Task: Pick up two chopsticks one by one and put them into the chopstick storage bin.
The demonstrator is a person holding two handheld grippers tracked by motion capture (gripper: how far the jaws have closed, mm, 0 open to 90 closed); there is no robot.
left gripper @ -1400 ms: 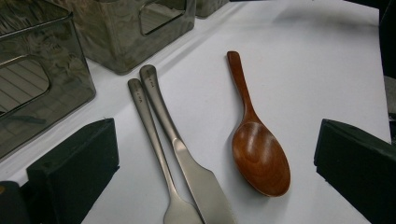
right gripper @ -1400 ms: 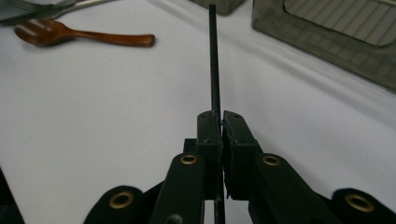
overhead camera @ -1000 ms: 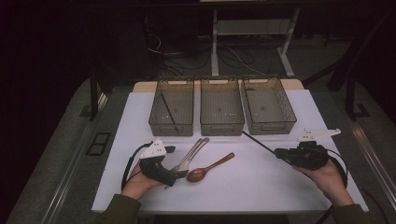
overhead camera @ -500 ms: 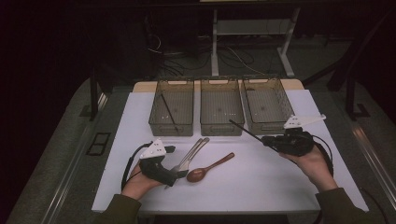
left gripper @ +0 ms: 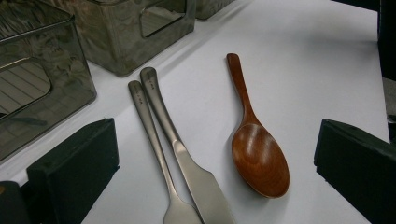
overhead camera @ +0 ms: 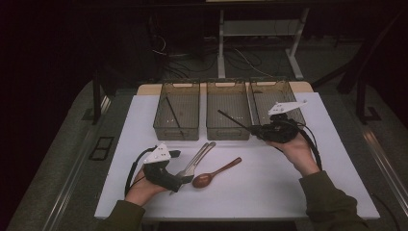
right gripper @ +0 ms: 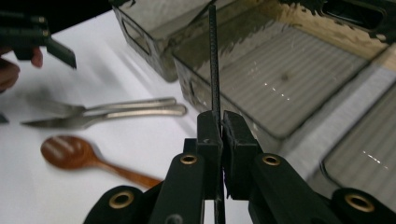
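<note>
While the right hand-held gripper (overhead camera: 254,130) is raised, clamped on a black chopstick (overhead camera: 232,119) pointing ahead, the left hand-held gripper (left gripper: 210,158) rests low, jaws apart, spoon (left gripper: 256,149) between them.

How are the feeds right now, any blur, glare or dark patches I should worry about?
High view: dim and grainy, room beyond the table nearly black. Left gripper view: evenly lit and sharp on the wooden spoon. Right gripper view: the black chopstick in the right gripper is crisp, the cutlery smeared by motion, small glints on the bin floor.
</note>
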